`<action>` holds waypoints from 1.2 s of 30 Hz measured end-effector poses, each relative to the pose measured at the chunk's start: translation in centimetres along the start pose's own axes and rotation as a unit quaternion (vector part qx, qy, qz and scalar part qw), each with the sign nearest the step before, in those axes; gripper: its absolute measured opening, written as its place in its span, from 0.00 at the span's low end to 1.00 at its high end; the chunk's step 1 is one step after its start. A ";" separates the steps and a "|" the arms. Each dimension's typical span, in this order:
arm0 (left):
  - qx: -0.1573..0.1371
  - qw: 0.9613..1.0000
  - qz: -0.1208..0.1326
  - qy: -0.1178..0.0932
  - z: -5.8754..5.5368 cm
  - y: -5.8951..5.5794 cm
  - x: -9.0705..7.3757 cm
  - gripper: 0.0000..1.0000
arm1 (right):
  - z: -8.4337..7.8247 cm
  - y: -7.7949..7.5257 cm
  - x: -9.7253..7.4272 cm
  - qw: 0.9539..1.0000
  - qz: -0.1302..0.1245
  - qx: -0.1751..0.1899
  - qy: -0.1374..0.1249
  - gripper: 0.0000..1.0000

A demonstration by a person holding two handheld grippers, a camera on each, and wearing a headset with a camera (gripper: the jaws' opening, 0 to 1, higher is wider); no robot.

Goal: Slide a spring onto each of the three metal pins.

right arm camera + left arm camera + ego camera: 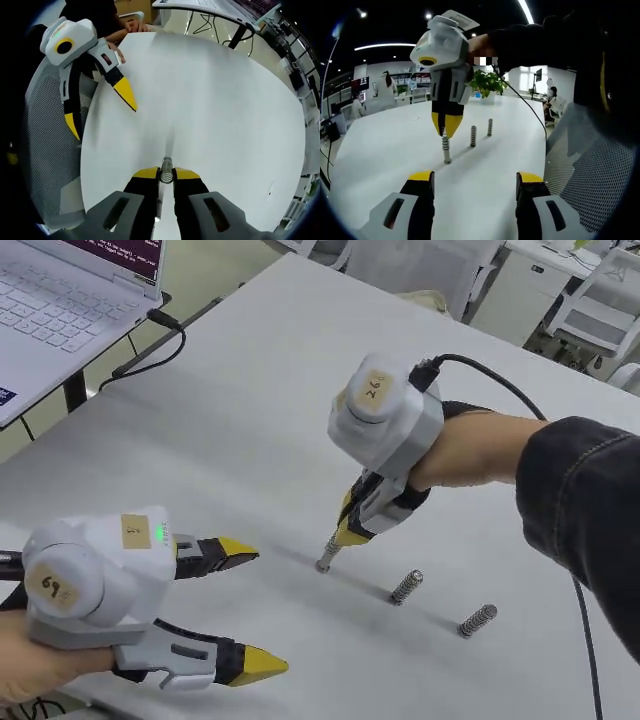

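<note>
Spring (330,548) in the head view sits on the first pin (324,564), directly under the right gripper (346,533), whose fingers are clenched on its top end. A second pin (406,587) and a third pin (478,620), each carrying its own spring, stand apart from it on the white surface (250,420). The left gripper (255,610) hovers near the bottom edge, fingers released and holding nothing. A laptop (60,300) lies at the far corner.

Left gripper view: the left fingers (422,177) are spread wide with nothing between them. Beyond them the right gripper (446,131) points down onto the spring (445,143), which covers the upper part of the first pin (447,157); the lower shaft is bare. The second pin (473,136) and third pin (490,127) line up behind.

Right gripper view: the spring (166,172) lies between the two fingers (147,175), grasped at their tips, with coils showing just past them. The left gripper (100,112) is well apart from it, fingers open.
</note>
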State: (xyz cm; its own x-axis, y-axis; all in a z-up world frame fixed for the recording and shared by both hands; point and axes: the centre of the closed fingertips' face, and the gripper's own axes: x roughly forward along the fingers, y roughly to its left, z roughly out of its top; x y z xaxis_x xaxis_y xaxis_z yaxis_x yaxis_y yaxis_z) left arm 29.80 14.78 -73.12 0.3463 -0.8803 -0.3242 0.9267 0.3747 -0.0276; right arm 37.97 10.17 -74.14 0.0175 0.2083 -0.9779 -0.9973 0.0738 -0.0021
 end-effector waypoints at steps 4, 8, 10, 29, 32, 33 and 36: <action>0.000 1.000 0.000 0.001 0.0 0.0 0.0 0.62 | -0.4 0.2 0.5 1.000 0.004 0.005 0.005 0.08; 0.000 1.000 0.000 0.002 0.0 0.0 0.0 0.61 | -0.6 0.5 0.9 1.000 0.004 0.004 0.006 0.08; 0.000 1.000 0.000 0.002 0.0 0.0 0.0 0.61 | -0.6 0.7 1.2 1.000 0.008 0.008 0.004 0.08; 0.002 1.000 -0.003 0.008 0.0 -0.1 0.1 0.61 | -1.1 1.2 2.7 1.000 0.006 0.011 -0.004 0.08; 0.002 1.000 -0.003 0.009 0.0 -0.1 0.1 0.61 | -1.1 1.2 2.7 1.000 0.006 0.012 -0.010 0.08; 0.002 1.000 -0.004 0.009 0.0 -0.2 0.1 0.61 | -1.0 1.1 2.7 1.000 0.005 0.012 -0.010 0.08; 0.002 1.000 -0.005 0.010 0.0 -0.2 0.2 0.61 | -1.2 1.2 2.8 1.000 0.006 0.011 -0.011 0.09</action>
State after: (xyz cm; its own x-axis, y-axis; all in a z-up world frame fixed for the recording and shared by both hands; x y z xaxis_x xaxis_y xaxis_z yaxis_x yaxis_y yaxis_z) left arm 29.71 14.57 -73.22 0.3344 -0.8781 -0.3422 0.9307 0.3649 -0.0271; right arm 36.78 9.71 -77.13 0.0082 0.2297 -0.9732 -0.9956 0.0926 0.0135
